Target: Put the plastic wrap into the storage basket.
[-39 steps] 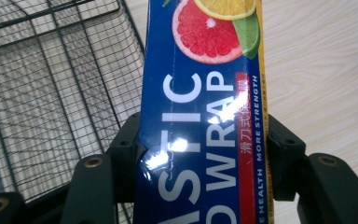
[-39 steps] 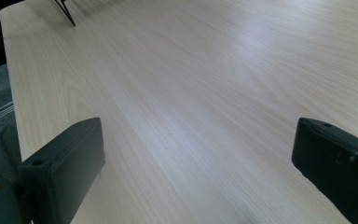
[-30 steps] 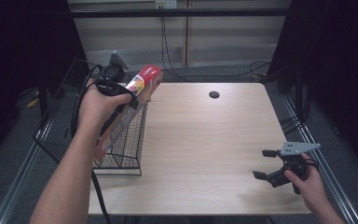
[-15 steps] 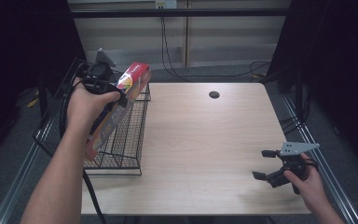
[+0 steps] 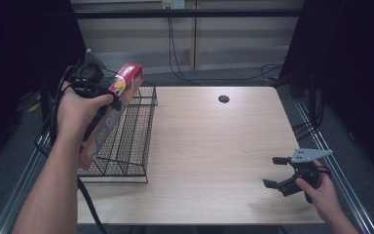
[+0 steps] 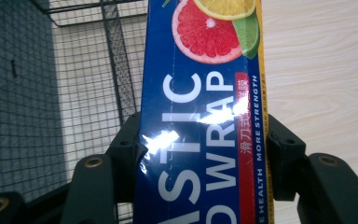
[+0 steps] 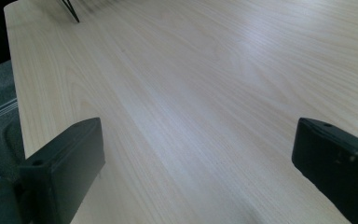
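Gripping the plastic wrap box [image 6: 200, 116] tight, left gripper [image 6: 200, 154] with jaws pressed on both long sides, box tilted over the left edge of the wire basket [image 5: 126, 141]. Lower end of the box [image 5: 109, 114] hidden behind the hand and forearm in the high view; lettering cut off at top and bottom in the left gripper view. Basket mesh blurred behind the box. Well to the right of the basket, right gripper [image 5: 278, 172] hovering low above the bare table [image 5: 209, 146], jaws spread wide, nothing between them.
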A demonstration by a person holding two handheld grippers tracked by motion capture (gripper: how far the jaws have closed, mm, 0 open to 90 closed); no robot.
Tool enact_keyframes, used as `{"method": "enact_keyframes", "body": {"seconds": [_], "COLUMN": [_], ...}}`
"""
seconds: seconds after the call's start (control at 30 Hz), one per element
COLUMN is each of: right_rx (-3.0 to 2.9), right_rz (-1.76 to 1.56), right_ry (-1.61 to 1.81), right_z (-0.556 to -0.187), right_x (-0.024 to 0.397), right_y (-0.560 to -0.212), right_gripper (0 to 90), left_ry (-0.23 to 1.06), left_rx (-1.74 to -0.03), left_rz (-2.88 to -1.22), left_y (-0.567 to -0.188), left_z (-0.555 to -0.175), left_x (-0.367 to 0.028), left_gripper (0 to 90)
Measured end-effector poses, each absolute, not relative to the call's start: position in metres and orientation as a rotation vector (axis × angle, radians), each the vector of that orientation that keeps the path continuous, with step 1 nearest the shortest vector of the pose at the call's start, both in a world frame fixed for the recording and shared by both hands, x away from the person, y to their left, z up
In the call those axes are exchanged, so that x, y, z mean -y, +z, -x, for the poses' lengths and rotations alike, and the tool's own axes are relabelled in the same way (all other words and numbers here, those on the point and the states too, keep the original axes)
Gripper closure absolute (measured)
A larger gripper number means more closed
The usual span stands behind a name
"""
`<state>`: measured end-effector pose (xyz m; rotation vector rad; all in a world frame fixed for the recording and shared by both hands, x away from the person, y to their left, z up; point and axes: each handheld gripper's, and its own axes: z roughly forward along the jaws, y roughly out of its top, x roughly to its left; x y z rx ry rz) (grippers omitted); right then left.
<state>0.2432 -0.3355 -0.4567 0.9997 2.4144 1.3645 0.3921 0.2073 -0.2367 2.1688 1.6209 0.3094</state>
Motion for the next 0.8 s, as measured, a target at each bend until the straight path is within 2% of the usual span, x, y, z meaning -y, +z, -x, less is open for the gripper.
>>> {"method": "enact_keyframes", "body": {"seconds": [0.8], "right_rx": [-2.41], "right_rz": [-1.002], "right_ry": [1.365], "right_z": [-0.243], "right_x": [0.337], "right_y": [-0.456], "right_gripper": [1.8], "left_ry": [0.331], "left_rx": [-1.741], "left_rz": [-2.082], "left_y": [-0.241], "left_z": [-0.391], "left_x": [-0.242], "left_gripper": [43.1]}}
